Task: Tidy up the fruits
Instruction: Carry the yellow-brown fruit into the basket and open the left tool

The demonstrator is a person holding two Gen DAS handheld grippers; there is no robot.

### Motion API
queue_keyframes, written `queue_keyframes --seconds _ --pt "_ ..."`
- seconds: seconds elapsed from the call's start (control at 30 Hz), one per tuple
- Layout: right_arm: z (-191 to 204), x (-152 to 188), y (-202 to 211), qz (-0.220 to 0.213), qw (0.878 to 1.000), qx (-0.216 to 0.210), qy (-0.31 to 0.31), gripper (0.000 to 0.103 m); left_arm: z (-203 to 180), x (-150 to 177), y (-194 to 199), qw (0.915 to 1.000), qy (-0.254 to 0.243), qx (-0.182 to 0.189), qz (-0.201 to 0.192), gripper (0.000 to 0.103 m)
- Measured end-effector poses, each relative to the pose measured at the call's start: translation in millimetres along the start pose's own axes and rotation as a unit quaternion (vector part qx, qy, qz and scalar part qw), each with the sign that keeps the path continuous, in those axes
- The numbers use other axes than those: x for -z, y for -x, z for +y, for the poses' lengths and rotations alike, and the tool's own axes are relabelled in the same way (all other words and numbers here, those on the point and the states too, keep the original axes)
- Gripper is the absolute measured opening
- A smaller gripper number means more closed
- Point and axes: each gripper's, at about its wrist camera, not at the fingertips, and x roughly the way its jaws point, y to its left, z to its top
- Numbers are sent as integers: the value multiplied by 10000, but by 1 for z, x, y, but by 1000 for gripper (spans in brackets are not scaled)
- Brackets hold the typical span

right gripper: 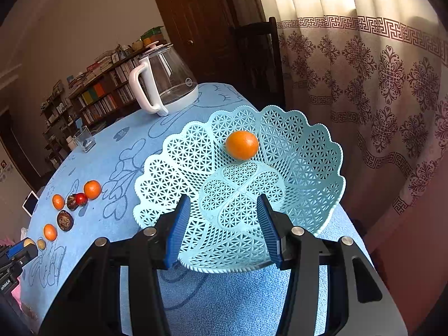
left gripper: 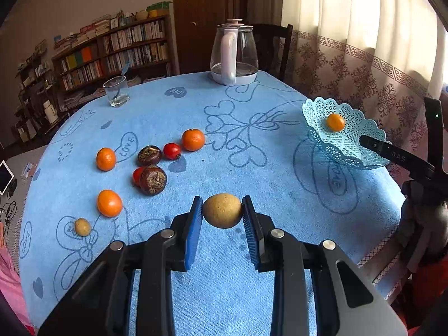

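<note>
**One fruit in the basket, a second on its way**

The left hand-held gripper (left gripper: pixel 222 214) is clenched on a tan round fruit (left gripper: pixel 222 214), lifted above the table (left gripper: pixel 252 294). The right hand-held gripper (right gripper: pixel 222 222) stands released over the near rim of the blue lattice basket (right gripper: pixel 308 154), nothing between its pads. One orange (right gripper: pixel 242 144) lies in the basket on the table's right. By my judgement most of the work remains: three oranges, two red fruits, two dark brown ones and a small tan fruit (left gripper: pixel 82 226) lie scattered at the left.

The left wrist view shows that whole cluster clearly; the right wrist view shows the basket's interior.
</note>
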Motion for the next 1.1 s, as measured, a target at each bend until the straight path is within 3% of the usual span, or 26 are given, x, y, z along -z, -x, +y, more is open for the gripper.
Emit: queue_keyframes --seconds 0.5,0.87,0.9,0.93,0.97,1.1 --pt "-22 -2 21 -599 9978 191 -194 51 -100 -65 -57 9915 -753 1058 25 29" --pt "-24 -3 22 -643 9973 228 -278 51 -135 -79 -84 9856 -912 1422 11 31" --pt "-25 -3 22 -646 9972 231 -281 51 -135 -79 -87 9859 -893 1416 39 37" --pt "-25 -3 22 -649 9972 234 -287 51 -133 -79 -88 9866 -851 1390 68 53" --pt "-25 -2 22 -651 9972 237 -299 51 -131 -78 -89 9876 -794 1354 57 58" --pt "-26 -2 21 -657 9969 246 -348 57 -120 -76 -91 9903 -670 1213 88 61"
